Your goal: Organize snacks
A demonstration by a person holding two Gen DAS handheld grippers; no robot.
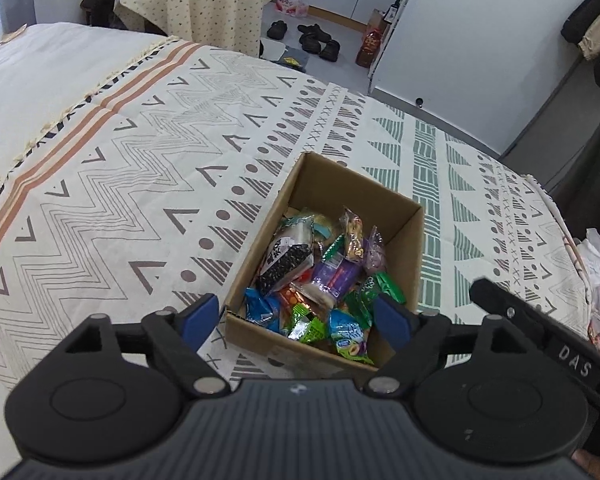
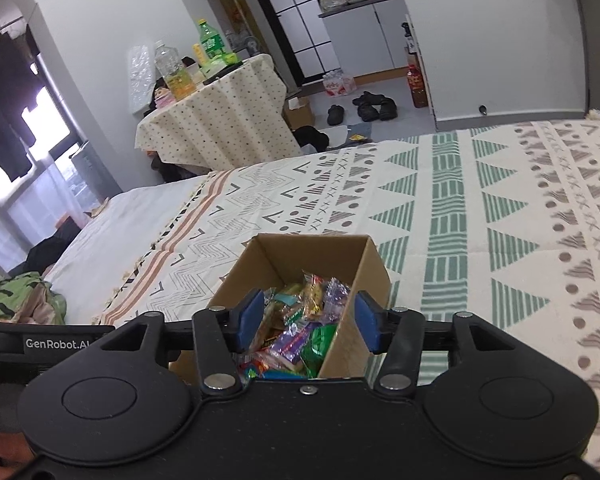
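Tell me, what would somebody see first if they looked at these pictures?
Most likely the cardboard box heaped with bright snack packets, sitting on the patterned bedspread. Both sets of blue-tipped tongs, the left tongs and right tongs, hang open just over it, holding nothing. Farther back, a small table with a dotted cloth carries drink bottles, and black shoes lie on the floor.

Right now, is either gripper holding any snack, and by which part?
Nothing is held. The left gripper and right gripper are both open and empty above the cardboard box of snacks.
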